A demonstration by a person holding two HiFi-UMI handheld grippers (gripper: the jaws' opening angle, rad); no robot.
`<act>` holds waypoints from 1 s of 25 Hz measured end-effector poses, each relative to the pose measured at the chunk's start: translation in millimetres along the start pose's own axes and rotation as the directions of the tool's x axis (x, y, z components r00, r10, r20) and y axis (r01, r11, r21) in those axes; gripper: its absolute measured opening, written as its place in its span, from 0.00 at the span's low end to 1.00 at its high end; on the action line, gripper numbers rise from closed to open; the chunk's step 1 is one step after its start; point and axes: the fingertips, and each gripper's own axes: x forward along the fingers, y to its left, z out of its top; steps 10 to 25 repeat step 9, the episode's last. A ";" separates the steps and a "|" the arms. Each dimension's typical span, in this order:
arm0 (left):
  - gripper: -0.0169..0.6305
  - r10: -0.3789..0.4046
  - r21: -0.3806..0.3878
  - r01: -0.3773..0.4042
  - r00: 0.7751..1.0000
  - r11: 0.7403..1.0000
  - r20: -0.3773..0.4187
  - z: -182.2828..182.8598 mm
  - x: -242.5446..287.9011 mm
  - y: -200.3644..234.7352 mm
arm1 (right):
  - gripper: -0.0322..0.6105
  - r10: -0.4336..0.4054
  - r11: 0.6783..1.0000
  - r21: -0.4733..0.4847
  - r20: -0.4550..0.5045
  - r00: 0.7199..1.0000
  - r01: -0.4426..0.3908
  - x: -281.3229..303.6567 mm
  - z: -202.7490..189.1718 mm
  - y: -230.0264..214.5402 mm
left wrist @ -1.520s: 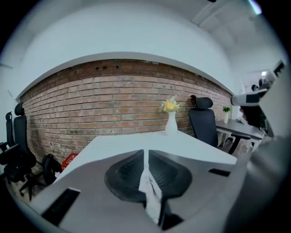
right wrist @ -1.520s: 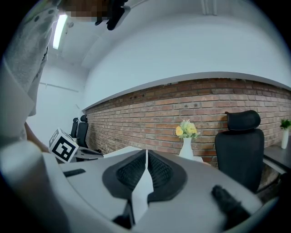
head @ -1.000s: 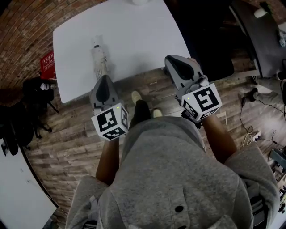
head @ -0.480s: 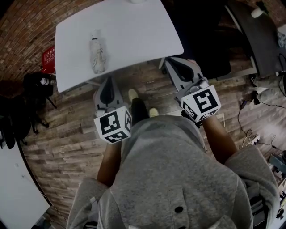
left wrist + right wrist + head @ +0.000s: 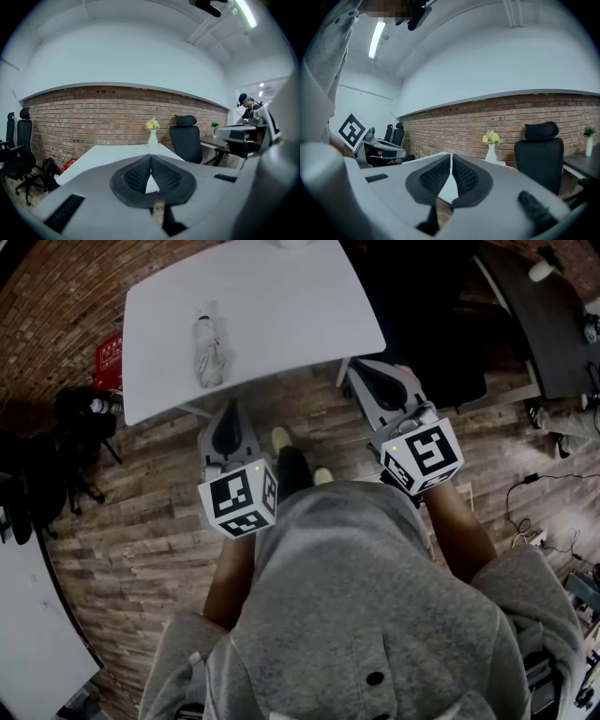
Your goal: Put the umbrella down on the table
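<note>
Vase: slim white vase (image 5: pixel 153 139) holding yellow flowers (image 5: pixel 152 124), standing ahead of left gripper (image 5: pixel 150 159)
Grippers: left gripper and right gripper (image 5: pixel 451 158) squeezing fully closed, empty

grey fleecy sweatshirt (image 5: pixel 366 615), one dark round button (image 5: pixel 376 678) low on its front, wide grey sleeves (image 5: pixel 183 652). beyond the sweatshirt: dark trousers (image 5: pixel 296 470), pale shoes (image 5: pixel 281 440). left of the sweatshirt: left gripper (image 5: pixel 228 409), grey shell, black ribbed pads (image 5: pixel 136 176), white cube (image 5: pixel 239 498) with black square markers, green light. right of the sweatshirt: right gripper (image 5: pixel 356 369), same build.
</note>
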 end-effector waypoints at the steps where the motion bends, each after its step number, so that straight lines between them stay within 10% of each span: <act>1: 0.05 0.000 0.001 0.000 1.000 1.000 -0.002 -1.6 -0.3 -0.6 | 0.10 0.001 1.000 0.000 0.001 1.000 -0.001 -0.5 -0.9 0.0; 25: 0.05 -0.003 0.005 0.003 1.000 1.000 -0.019 -7.1 1.4 3.3 | 0.10 0.003 1.000 -0.001 -0.008 1.000 -0.003 4.7 -3.1 2.2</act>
